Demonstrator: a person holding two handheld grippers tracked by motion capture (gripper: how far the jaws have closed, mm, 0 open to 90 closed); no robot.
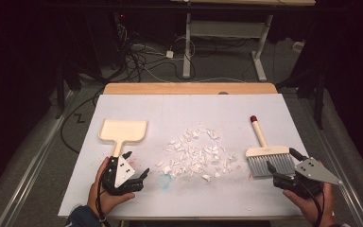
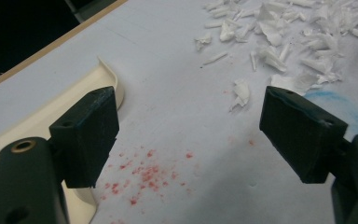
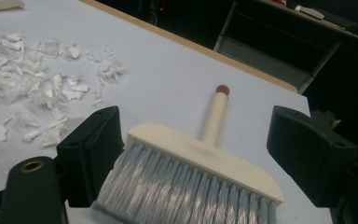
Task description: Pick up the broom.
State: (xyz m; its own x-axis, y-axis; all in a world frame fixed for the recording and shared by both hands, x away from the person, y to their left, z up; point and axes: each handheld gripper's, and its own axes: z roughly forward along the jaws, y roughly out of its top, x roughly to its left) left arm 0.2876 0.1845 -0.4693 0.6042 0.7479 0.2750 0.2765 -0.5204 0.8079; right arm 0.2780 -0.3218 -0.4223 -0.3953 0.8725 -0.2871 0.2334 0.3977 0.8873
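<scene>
torn white paper scraps [image 1: 194,153] lie heaped mid-table on the matte white sheet [image 1: 179,111]. left gripper [image 1: 136,166], jaws spread, sits at the smooth cream dustpan [image 1: 123,132] handle, perhaps touching. right gripper [image 1: 281,166], jaws spread, flanks the brush's [image 1: 268,156] grey bristles.

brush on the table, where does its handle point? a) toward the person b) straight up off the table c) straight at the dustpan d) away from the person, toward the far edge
d: the brush lies flat with its grey bristles toward the right gripper, whose jaws stand open, and its red-tipped handle runs toward the table's far edge.
</scene>
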